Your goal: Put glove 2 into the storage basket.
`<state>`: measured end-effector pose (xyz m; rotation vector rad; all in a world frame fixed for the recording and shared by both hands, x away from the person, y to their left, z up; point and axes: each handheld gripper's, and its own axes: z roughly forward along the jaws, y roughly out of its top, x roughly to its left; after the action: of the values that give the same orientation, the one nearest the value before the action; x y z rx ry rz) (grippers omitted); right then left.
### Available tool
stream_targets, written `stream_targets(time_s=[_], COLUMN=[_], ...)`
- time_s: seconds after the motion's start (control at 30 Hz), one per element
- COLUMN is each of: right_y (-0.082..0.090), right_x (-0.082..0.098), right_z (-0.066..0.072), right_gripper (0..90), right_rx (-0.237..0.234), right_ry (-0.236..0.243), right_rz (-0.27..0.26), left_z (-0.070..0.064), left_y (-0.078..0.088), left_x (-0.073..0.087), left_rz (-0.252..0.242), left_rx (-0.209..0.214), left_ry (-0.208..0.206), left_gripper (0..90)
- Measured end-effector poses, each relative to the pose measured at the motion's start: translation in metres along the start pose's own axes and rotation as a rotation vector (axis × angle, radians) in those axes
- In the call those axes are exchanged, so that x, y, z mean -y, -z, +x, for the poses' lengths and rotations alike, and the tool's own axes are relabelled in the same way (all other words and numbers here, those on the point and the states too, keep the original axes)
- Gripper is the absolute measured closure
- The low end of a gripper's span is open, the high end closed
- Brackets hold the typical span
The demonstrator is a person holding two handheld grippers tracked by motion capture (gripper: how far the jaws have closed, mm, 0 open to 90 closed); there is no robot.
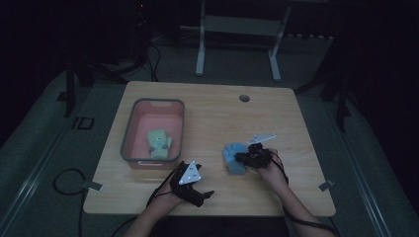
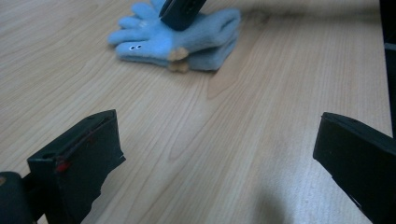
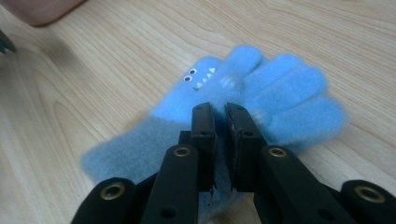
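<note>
High view: we are looking down on a wooden worktop [image 1: 212,128]. A pink bin [image 1: 129,129] with a grey rim is sitting at its left, and a green glove [image 1: 159,143] is lying inside it. A blue glove [image 1: 234,158] is lying right of centre. The right hand-held gripper [image 1: 243,158] is reaching onto that glove; the left hand-held gripper [image 1: 205,196] is resting near the front edge, jaws spread.

Left gripper view: we are seeing the left hand-held gripper [image 2: 219,154] with its jaws wide apart over bare worktop [image 2: 261,116]. The blue glove [image 2: 187,39] is lying farther off, and the other gripper's black jaw is pressing on it.

Right gripper view: we are seeing the right hand-held gripper [image 3: 220,116] with its jaws drawn together, pinching the blue glove [image 3: 280,93] near the cuff. Small eyes and white teeth are showing on the glove.
</note>
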<state>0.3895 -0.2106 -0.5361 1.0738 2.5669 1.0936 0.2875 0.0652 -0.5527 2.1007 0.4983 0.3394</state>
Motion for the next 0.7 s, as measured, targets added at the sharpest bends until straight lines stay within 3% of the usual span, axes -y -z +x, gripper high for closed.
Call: stream_targets(time_s=[0.2,0.4,0.57,0.63,0.7], right_y=[0.009,0.026,0.034,0.036,0.038], right_x=[-0.001,-0.001,0.005,0.01,0.013], right_z=[0.002,-0.005,-0.015,-0.02,-0.023], right_gripper=[67.2,38.7,16.4,14.3,14.5], right_rx=[0.003,-0.022,-0.056,-0.085,-0.06], right_ry=[0.02,0.059,0.026,-0.005,0.004], right_rz=[-0.019,-0.053,-0.072,-0.098,-0.101], left_z=[-0.002,-0.005,-0.007,-0.008,-0.009], left_y=[-0.001,-0.002,-0.001,-0.002,-0.004], left_x=[-0.003,-0.009,-0.014,-0.015,-0.017], left_rz=[0.012,0.033,0.025,0.03,0.043], left_rx=[-0.023,-0.044,0.011,0.023,0.036], left_ry=[-0.013,-0.011,-0.002,-0.004,-0.003], left_gripper=[0.7,0.8,2.6,2.7,2.7])
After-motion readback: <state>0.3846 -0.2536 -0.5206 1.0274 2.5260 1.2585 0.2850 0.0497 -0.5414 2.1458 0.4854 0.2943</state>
